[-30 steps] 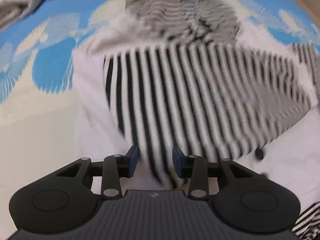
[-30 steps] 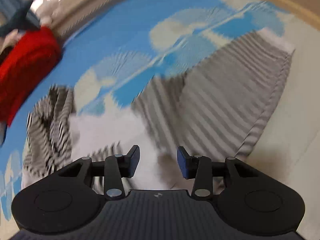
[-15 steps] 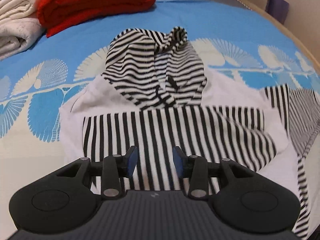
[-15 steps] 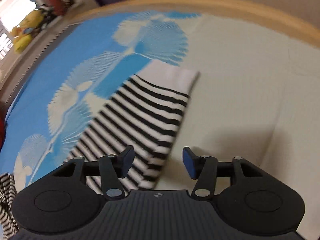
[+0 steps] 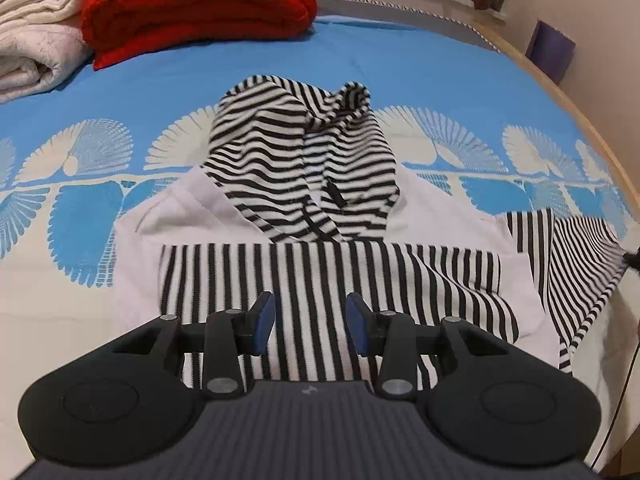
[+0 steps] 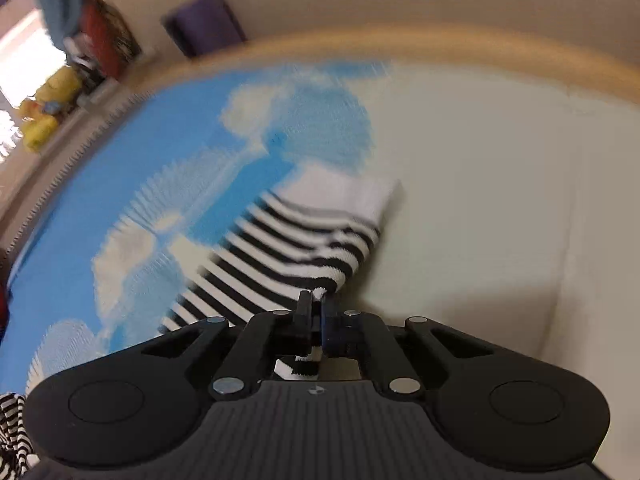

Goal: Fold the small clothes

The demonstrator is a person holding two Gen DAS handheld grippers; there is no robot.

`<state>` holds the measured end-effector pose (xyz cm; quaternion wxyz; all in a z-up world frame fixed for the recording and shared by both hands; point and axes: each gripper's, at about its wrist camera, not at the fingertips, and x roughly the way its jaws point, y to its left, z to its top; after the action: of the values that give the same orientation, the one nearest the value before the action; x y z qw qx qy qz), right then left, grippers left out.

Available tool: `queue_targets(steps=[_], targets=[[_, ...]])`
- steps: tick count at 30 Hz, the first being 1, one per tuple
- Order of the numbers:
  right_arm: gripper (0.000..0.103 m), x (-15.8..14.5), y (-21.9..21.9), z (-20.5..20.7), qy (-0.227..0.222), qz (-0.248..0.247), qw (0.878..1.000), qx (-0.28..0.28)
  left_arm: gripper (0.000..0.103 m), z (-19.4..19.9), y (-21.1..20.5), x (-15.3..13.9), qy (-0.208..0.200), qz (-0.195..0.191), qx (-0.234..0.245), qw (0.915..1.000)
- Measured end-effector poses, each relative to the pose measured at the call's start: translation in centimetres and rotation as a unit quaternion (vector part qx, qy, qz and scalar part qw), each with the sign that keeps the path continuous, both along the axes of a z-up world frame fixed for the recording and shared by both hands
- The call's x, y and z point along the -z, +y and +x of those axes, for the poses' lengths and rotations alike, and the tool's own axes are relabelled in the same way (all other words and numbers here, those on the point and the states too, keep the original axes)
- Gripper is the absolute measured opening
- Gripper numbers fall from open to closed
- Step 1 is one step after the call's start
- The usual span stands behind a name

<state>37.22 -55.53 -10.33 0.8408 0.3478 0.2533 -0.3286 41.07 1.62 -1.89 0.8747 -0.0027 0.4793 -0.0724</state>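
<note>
The right gripper (image 6: 316, 300) is pinching the striped sleeve (image 6: 288, 248) near its cuff — its length running away leftward toward the hoodie (image 5: 320, 280), where the left gripper (image 5: 310, 322) is hovering part-open, holding nothing.

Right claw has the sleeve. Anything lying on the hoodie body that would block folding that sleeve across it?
Nothing visible blocks it. The right claw is shut on the striped sleeve. The hoodie body carries only its own hood; the left claw hovers open above the near hem, holding nothing.
</note>
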Motion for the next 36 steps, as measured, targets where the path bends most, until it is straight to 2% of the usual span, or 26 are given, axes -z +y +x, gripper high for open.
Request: queue_targets(steps=[2,4,5,6,7,8,10,11,12,13,14,15,17,18,19,20,22,24,25,27,30,34,36], targets=[[0.003,-3.1,3.2,0.6,-0.014,-0.065,0.997,-0.025,0.044,0.1,0.8,-0.4,-0.004,-0.006,-0.008,0.9999],[0.003,-6.6,8.5,1.3,-0.041,-0.129,0.987,-0.09,0.044,0.1,1.8,-0.8,-0.006,-0.011,-0.02,0.9997],[0.003,-8.2,11.7,1.5,-0.062,-0.156,0.977,-0.134,0.044,0.2,2.4,-0.9,-0.007,-0.013,-0.028,0.9995],[0.003,-9.7,15.3,1.4,-0.087,-0.181,0.961,-0.191,0.044,0.2,3.0,-1.0,-0.008,-0.016,-0.038,0.9991],[0.003,-10.8,18.7,1.3,-0.108,-0.2,0.94,-0.254,0.044,0.4,3.8,-1.1,-0.007,-0.02,-0.05,0.9985],[0.004,-11.6,22.4,1.3,-0.125,-0.201,0.907,-0.349,0.044,0.5,4.4,-1.2,-0.006,-0.023,-0.06,0.9979],[0.005,-11.7,27.8,1.6,-0.115,-0.13,0.825,-0.537,0.044,0.9,5.9,-1.3,-0.001,-0.037,-0.083,0.9959],[0.005,-11.1,30.3,1.3,-0.098,-0.108,0.788,-0.598,0.044,1.1,6.8,-1.4,0.002,-0.046,-0.094,0.9945],[0.005,-10.4,32.1,1.0,-0.077,-0.104,0.764,-0.632,0.044,1.2,7.6,-1.5,0.004,-0.053,-0.104,0.9931],[0.008,-9.6,33.6,0.9,-0.05,-0.098,0.75,-0.652,0.044,1.4,8.5,-1.6,0.004,-0.06,-0.117,0.9913],[0.01,-9.0,34.5,1.1,-0.02,-0.089,0.748,-0.657,0.044,1.5,9.2,-1.8,0.004,-0.065,-0.129,0.9895],[0.011,-8.8,34.9,1.4,0.007,-0.086,0.758,-0.647,0.044,1.7,10.0,-2.0,0.002,-0.07,-0.142,0.9873],[0.016,-9.4,35.0,2.1,0.055,-0.089,0.796,-0.596,0.044,1.9,11.0,-2.3,0.0,-0.074,-0.16,0.9844],[0.024,-10.0,34.6,2.5,0.067,-0.087,0.815,-0.57,0.044,2.0,11.4,-2.3,0.001,-0.076,-0.166,0.9832],[0.033,-10.7,33.9,2.6,0.07,-0.076,0.836,-0.539,0.044,2.1,11.7,-2.3,0.002,-0.079,-0.169,0.9823],[0.037,-11.4,33.1,2.8,0.065,-0.06,0.853,-0.514,0.044,2.2,11.9,-2.2,0.005,-0.081,-0.173,0.9816],[0.044,-12.2,31.6,2.5,0.034,-0.036,0.877,-0.478,0.044,2.3,11.8,-2.0,0.01,-0.082,-0.173,0.9814],[0.045,-11.6,30.3,2.0,0.003,-0.04,0.887,-0.46,0.044,2.2,11.5,-1.4,0.017,-0.081,-0.169,0.9821],[0.045,-10.8,30.1,1.9,0.003,-0.049,0.891,-0.452,0.044,2.1,11.4,-1.1,0.021,-0.08,-0.166,0.9826],[0.047,-8.6,30.1,2.7,0.051,-0.055,0.899,-0.433,0.044,2.0,11.0,-0.2,0.033,-0.08,-0.161,0.9831],[0.046,-6.8,30.3,4.4,0.061,-0.007,0.893,-0.446,0.044,2.0,10.6,1.5,0.063,-0.102,-0.154,0.9808],[0.049,-4.5,30.8,5.2,0.093,-0.019,0.884,-0.457,0.044,1.9,9.9,4.6,0.119,-0.13,-0.149,0.973],[0.049,-3.5,30.5,5.2,0.124,-0.013,0.886,-0.447,0.044,1.6,9.5,6.1,0.141,-0.127,-0.15,0.9704]])
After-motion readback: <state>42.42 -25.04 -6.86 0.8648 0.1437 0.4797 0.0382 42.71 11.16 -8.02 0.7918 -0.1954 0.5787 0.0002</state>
